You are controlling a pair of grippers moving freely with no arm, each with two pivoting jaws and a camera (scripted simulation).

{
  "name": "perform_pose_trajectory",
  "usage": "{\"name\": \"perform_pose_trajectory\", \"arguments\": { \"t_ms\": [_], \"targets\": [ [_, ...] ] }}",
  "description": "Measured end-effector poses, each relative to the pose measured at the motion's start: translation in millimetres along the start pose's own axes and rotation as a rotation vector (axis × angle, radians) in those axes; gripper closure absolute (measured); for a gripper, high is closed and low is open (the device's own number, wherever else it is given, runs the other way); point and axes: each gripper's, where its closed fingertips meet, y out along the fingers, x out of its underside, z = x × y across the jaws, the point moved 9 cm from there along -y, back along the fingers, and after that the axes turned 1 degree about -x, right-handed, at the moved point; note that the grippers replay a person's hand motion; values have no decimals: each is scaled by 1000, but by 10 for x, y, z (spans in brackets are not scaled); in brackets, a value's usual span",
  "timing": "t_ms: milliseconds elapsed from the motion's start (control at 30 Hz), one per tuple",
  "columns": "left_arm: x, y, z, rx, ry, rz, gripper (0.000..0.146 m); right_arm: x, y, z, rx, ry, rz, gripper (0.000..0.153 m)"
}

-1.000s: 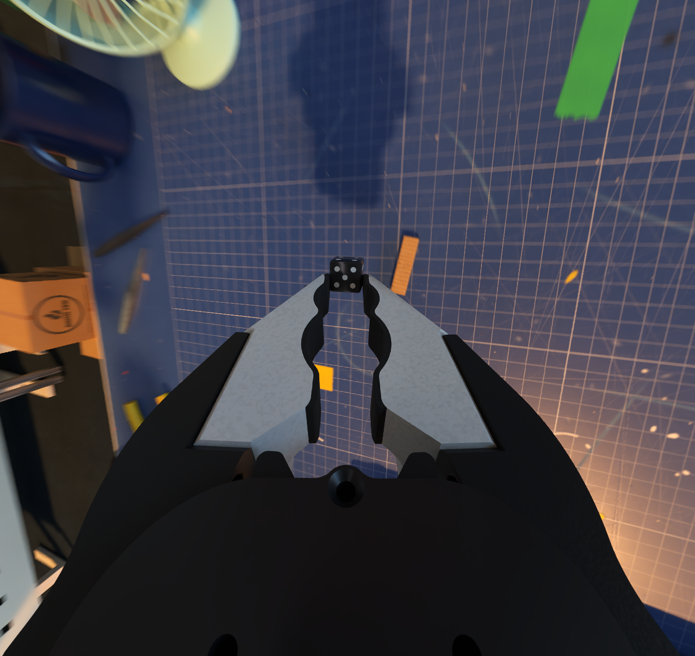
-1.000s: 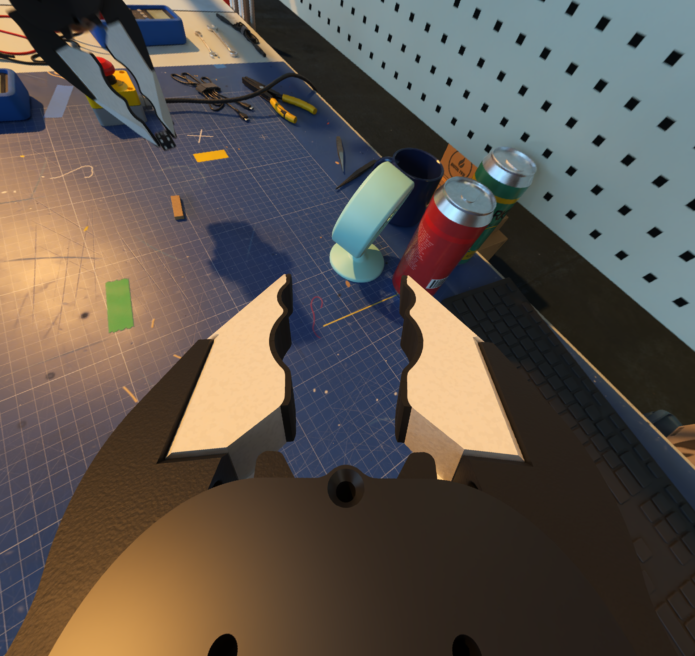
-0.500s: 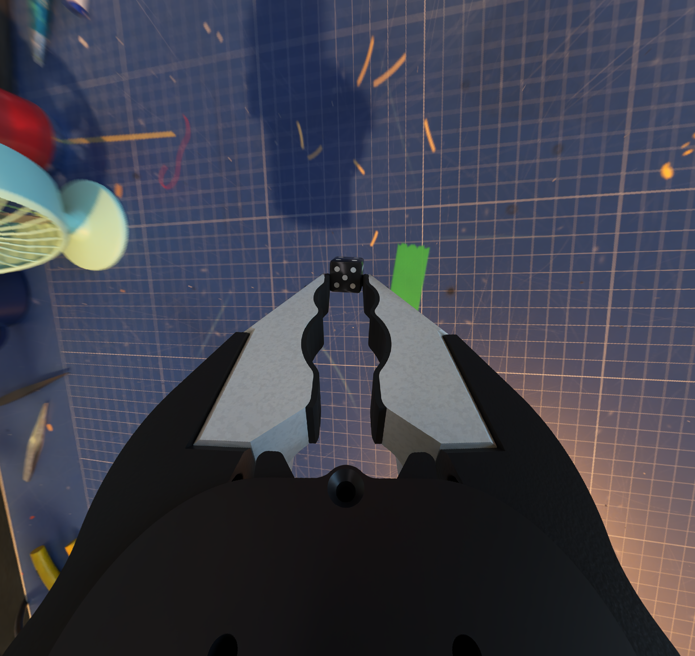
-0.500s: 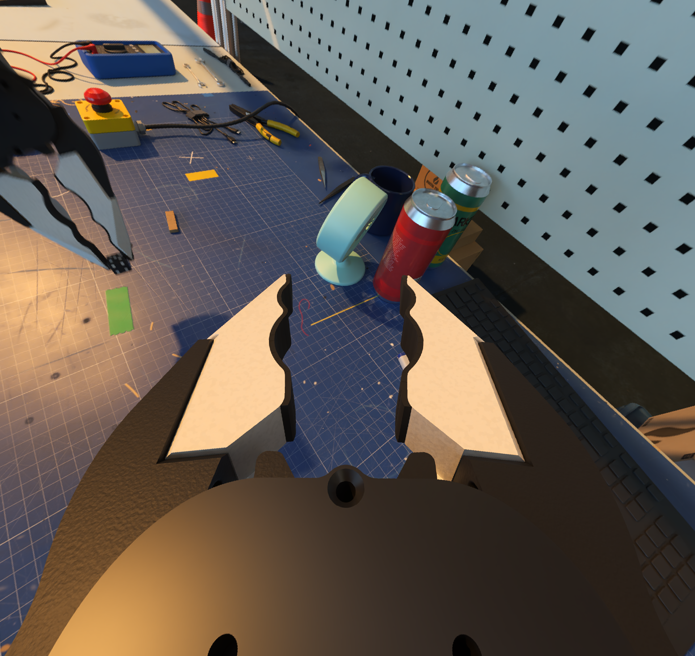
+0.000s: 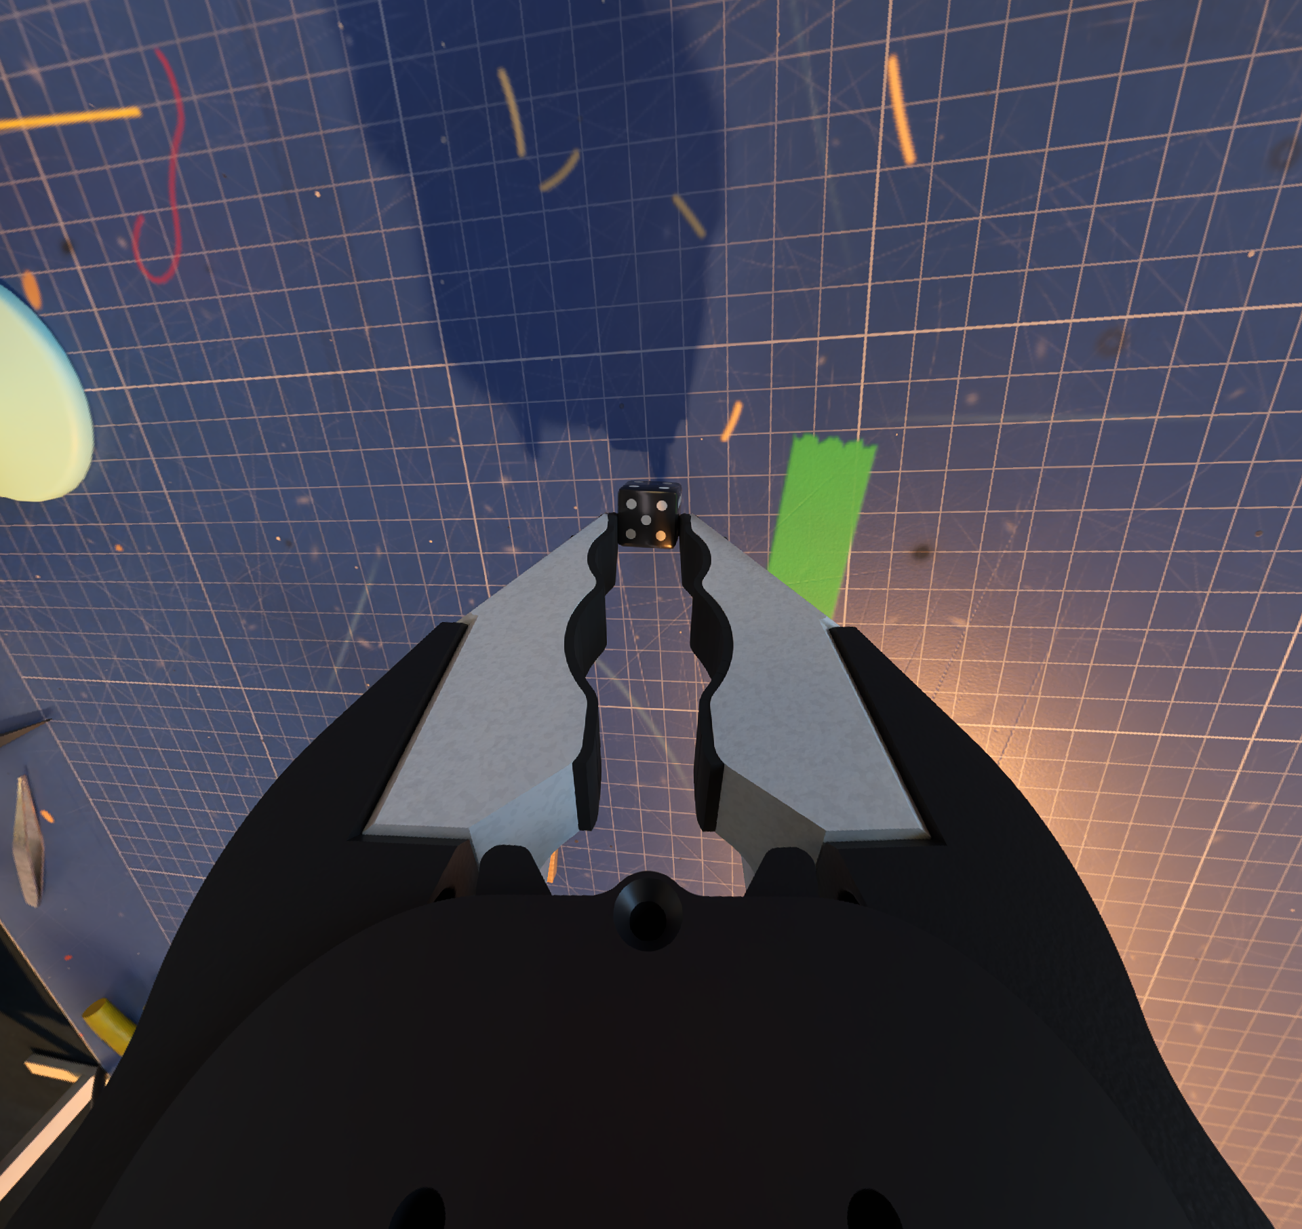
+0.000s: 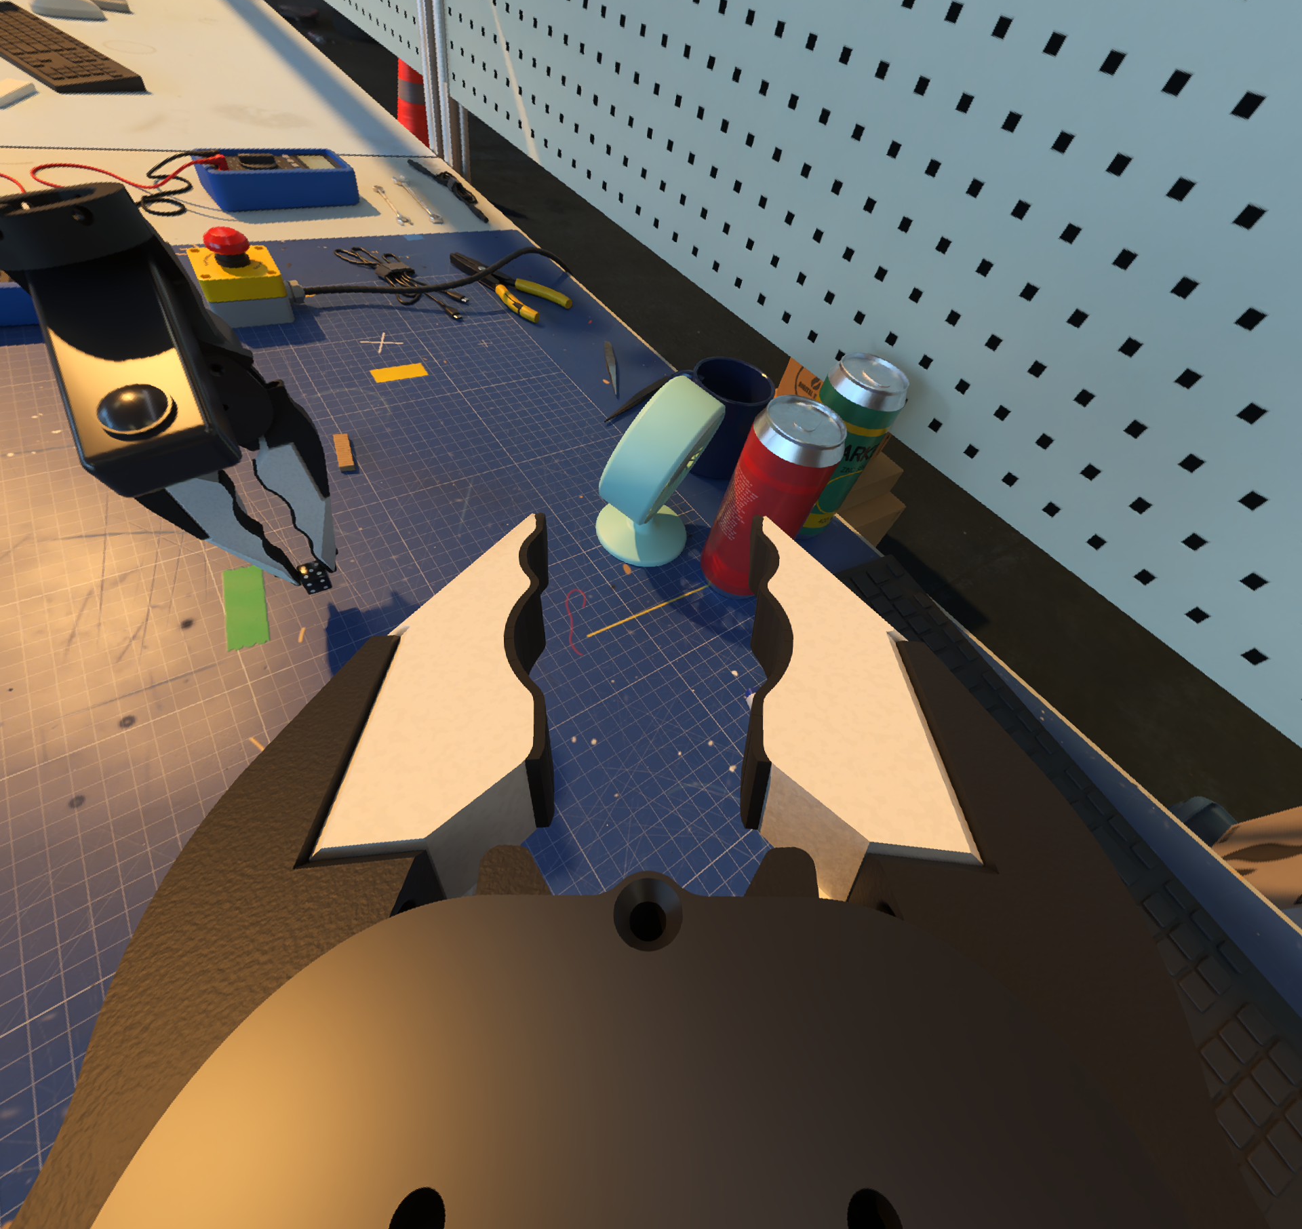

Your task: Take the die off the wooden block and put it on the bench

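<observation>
Die [image 5: 648, 516], black with white pips, sat clamped between the tips of the left gripper [image 5: 648, 526], which pointed steeply down over the blue cutting mat [image 5: 1057, 279], its fingertips near the surface. Green tape [image 5: 821, 522] lay just right of those tips. The wooden block [image 6: 344, 452] lay bare beyond that gripper in the right wrist view. The right gripper [image 6: 648, 526] hovered tilted forward, jaws wide apart and empty, with a small fan [image 6: 652, 469] and red can [image 6: 775, 490] ahead.
</observation>
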Motion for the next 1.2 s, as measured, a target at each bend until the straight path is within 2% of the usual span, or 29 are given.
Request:
{"name": "perform_pose_trajectory", "arguments": {
  "t_ms": [267,633,733,833,933,1000,1067,1133,1200],
  "targets": [
    [-33,118,45,17,54,-71,129,0,18,-4,-4,-6,-5,95],
    [-32,160,28,62,20,-86,129,2,18,-8,-6,-9,-10,95],
    [-42,21,-20,31,-6,-40,100,-10,14,-23,-24,-6,7,95],
    [15,-462,-162,-112,-84,110,98,-8,16,-20,-29,-7,12,95],
    [360,-1205,-365,-403,-300,321,101,36,16,35,-2,-3,-11,95],
    [757,-1577,-423,-518,-480,461,100,68,14,79,12,19,-16,95],
    [1142,-1697,-403,-498,-582,582,99,92,22,105,15,35,-17,95],
    [1394,-1589,-372,-409,-586,655,98,105,40,108,14,35,-26,95],
    [1528,-1373,-357,-334,-583,572,97,111,59,102,14,31,-38,95]
  ]
}}
